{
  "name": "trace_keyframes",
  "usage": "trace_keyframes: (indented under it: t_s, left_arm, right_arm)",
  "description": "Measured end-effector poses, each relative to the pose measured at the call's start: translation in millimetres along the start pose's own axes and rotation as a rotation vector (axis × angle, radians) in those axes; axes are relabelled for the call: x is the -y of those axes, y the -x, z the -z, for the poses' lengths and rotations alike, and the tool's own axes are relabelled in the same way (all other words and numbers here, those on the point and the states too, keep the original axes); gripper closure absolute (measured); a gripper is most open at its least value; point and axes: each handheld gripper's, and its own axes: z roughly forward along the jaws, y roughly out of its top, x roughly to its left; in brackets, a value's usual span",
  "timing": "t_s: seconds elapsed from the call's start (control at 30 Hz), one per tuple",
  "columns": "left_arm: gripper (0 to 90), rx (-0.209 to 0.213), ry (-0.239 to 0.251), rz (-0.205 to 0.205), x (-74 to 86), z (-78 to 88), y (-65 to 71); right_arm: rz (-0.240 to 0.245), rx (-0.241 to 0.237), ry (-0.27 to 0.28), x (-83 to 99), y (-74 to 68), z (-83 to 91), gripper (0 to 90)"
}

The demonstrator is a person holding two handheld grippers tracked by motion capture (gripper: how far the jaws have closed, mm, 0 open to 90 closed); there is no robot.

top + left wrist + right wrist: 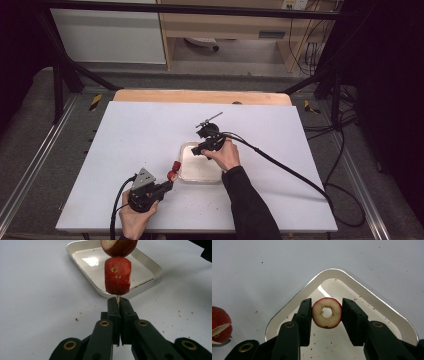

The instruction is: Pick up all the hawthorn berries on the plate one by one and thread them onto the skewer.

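Left gripper (pixel 169 186): sat at the near-left part of the table (pixel 140 135), held in the person's left hand (pixel 136 214), pointing toward the tray. Jaws were pressed together on a thin wooden skewer (pixel 118 299), clamped right on its lower end.

Skewer: stood up out of those jaws in the left gripper view, pale and skinny, pretty much upright.

Fruit on the skewer: two red pieces threaded on. The lower piece (pixel 117 275) was a cut chunk with a couple of little holes in its face, sitting just above the jaw tips. The upper piece (pixel 119 246) was right above that, pale flesh showing at the cut, top cropped off by the frame. From above they looked like two red blobs (pixel 174 169) just left of the tray.

Tray (pixel 186 172): shallow white one with rounded corners, middle of the table, a few reddish crumbs inside and scattered around it.

Ring slice (pixel 327 312): red-skinned round with a hole punched through the core, held up over the tray's corner.

Right gripper (pixel 204 148): over the tray's far side, in the right hand (pixel 226 156). Jaws were closed on the ring slice, one pad on each side of it.

Table: plain white, specks here and there.
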Motion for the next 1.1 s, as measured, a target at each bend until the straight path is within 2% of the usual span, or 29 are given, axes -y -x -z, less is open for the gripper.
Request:
trace_keyframes:
  t_s: [0.17, 0.43, 0.57, 0.8, 1.1]
  left_arm:
    - [88.3, 0.005, 0.0, -0.003, -1.0, -3.3, 4.2]
    - [88.4, 0.014, 0.003, -0.013, -3.6, -9.8, 12.9]
    - [88.4, 0.021, -0.002, -0.022, -4.8, -12.9, 17.2]
    - [88.4, 0.026, -0.004, -0.034, -7.6, -16.7, 23.5]
    - [88.4, 0.029, 0.0, -0.022, -7.6, -22.6, 31.8]
  right_arm:
    - [-0.036, -0.014, 0.069, 14.5, 5.8, 10.6, 61.6]
    - [-0.096, -0.046, 0.225, 36.4, 9.0, 29.4, 61.7]
    - [-0.126, -0.061, 0.288, 47.6, 10.8, 34.2, 61.6]
    - [-0.16, -0.083, 0.361, 65.0, 13.0, 36.9, 61.7]
    - [-0.23, -0.11, 0.503, 80.8, 16.2, 44.8, 61.7]
